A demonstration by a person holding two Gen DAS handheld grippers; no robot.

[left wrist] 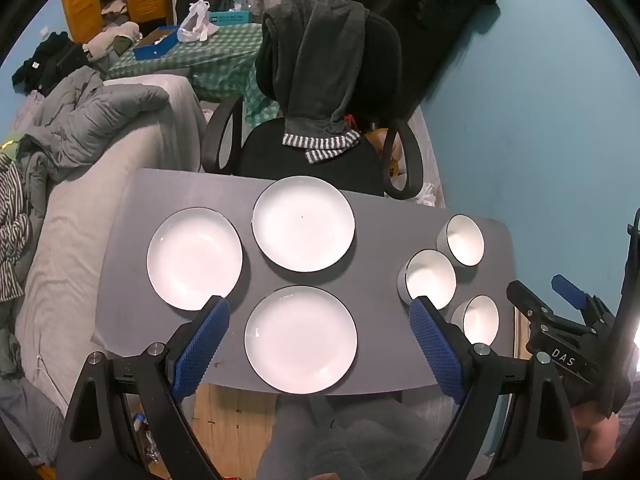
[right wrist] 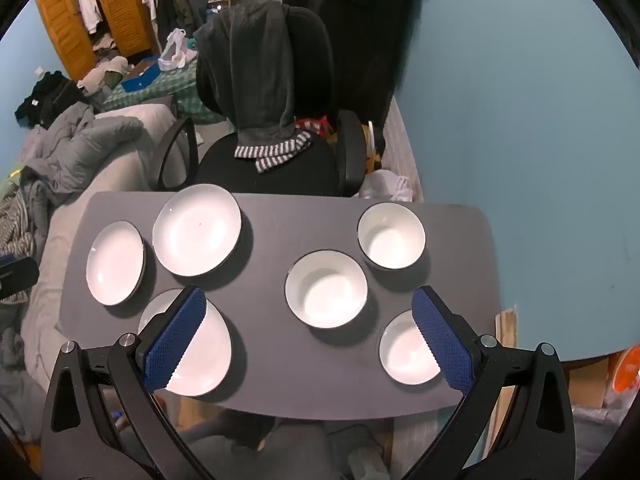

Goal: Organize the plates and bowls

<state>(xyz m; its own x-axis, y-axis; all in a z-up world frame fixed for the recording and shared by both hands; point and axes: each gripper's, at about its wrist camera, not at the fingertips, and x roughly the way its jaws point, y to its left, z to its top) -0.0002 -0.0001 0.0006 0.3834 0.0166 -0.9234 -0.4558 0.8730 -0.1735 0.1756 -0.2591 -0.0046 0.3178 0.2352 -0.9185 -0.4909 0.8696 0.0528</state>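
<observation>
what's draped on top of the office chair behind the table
A dark grey garment with striped cuffs hangs over the chair, covering most of the backrest. Only the seat and armrests show.

Grey desk (left wrist: 384, 364) with rounded corners, set against a blue wall (left wrist: 540, 120). Black office chair (right wrist: 276, 168) with armrests behind it, dark grey garment (right wrist: 256, 80) draped over the backrest, striped cuffs resting on the seat. Left of the desk: bed (left wrist: 72, 248) with grey sheet and a rumpled grey duvet (left wrist: 100, 116). Further back: green checked cloth (left wrist: 216, 56) carrying a blue box (left wrist: 156, 46) and a white bag (left wrist: 196, 20). Orange louvred wardrobe doors (right wrist: 80, 12) in the far left corner, clothes hanging and piled around them. Dark coat (left wrist: 416, 4) hangs on the wall. Wood floor (left wrist: 224, 404) visible under the desk edge. Lighting is dim, indoor.
</observation>
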